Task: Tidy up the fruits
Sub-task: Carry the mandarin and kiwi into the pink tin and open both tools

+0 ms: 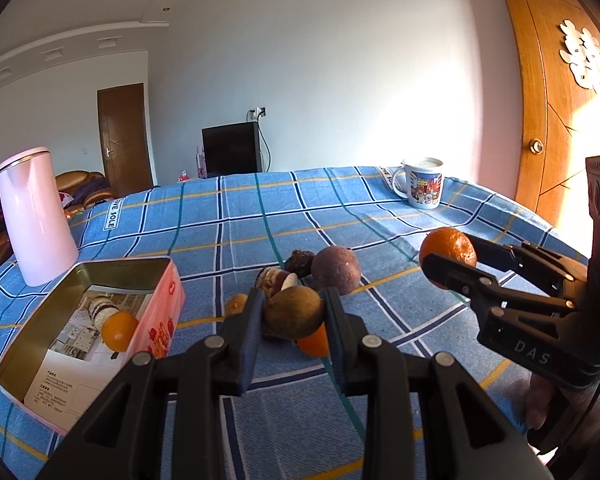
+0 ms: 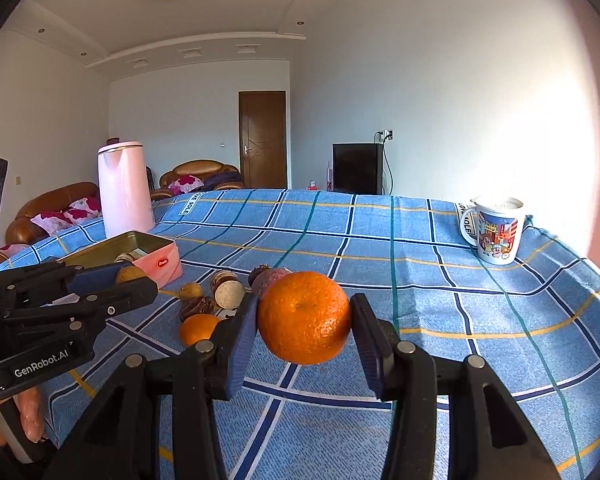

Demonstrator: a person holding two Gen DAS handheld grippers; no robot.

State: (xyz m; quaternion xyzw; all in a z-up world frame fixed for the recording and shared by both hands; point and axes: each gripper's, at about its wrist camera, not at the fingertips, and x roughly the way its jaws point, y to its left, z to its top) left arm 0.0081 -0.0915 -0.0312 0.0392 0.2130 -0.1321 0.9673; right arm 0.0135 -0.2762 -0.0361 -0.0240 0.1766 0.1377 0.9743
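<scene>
Left wrist view shows the left gripper (image 1: 290, 312) clenched on a round brownish-green fruit (image 1: 294, 312), lifted just right of the open pink rectangular metal tin (image 1: 162, 300). The right gripper (image 2: 304, 320) grasps a round, dimpled orange mandarin (image 2: 304, 317), farther right of the tin. Both fruits seem mid-carry, so this looks like the transport step. Next, each should travel over the tin's rim and be released beside the small orange (image 1: 119, 331) already inside.
</scene>
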